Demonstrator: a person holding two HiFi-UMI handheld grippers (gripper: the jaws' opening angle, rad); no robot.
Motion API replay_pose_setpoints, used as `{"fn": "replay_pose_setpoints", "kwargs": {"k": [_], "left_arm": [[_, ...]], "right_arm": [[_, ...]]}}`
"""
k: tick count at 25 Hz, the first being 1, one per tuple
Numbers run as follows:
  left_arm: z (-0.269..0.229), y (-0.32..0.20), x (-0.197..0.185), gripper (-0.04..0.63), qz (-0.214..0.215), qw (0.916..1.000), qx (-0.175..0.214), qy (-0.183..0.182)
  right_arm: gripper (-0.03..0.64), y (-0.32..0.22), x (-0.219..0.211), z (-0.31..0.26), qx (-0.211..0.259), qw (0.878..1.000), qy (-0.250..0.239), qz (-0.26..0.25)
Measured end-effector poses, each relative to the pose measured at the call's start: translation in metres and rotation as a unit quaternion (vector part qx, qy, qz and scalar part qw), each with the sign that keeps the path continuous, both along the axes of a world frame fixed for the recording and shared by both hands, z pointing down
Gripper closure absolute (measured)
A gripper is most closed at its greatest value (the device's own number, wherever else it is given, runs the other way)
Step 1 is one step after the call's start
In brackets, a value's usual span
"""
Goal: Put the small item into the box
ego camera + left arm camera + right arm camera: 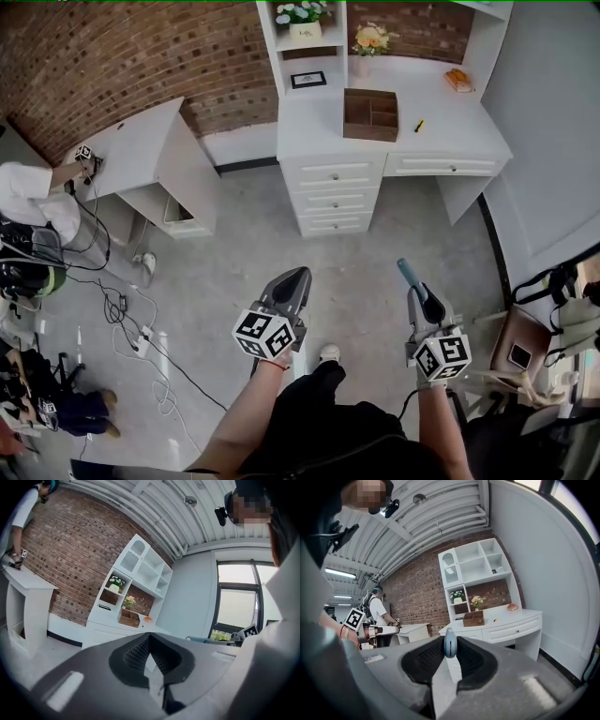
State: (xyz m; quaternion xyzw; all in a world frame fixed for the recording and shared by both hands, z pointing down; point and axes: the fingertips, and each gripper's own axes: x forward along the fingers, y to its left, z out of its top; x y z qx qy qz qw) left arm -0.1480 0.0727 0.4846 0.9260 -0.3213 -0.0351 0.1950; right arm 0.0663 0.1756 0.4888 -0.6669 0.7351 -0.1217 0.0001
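Observation:
The brown wooden box [370, 112] with compartments stands on the white desk [450, 131] far ahead; it also shows as the box [473, 618] in the right gripper view and the box [129, 617] in the left gripper view. My right gripper [419, 292] is shut on a small blue-grey item [406, 273], whose rounded end [450, 642] sticks up between the jaws. My left gripper [294, 281] is held at the same height to its left, jaws shut together with nothing between them [149, 645]. Both grippers hang over the floor, well short of the desk.
A small yellow object [419, 125] lies on the desk right of the box, an orange object [457, 80] farther back. Shelves with flowers [302, 14] rise behind. A second white desk [141, 141] with a person [33, 202] stands at left. Cables [131, 319] cross the floor.

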Motion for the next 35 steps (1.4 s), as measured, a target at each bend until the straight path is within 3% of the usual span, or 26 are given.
{"fn": "replay_pose_setpoints", "kwargs": {"k": [9, 23, 35], "left_arm": [[0.005, -0.064, 0.008, 0.594, 0.013, 0.9999, 0.004, -0.001], [0.019, -0.118, 0.032, 0.594, 0.021, 0.9998, -0.008, 0.001], [0.009, -0.207, 0.07, 0.594, 0.001, 1.0, 0.004, 0.001]], "right_arm": [[0.545, -0.065, 0.007, 0.003, 0.01, 1.0, -0.005, 0.012], [0.544, -0.117, 0.032, 0.013, -0.003, 1.0, -0.007, 0.021], [0.543, -0.222, 0.071, 0.01, 0.007, 1.0, -0.011, 0.0]]}}
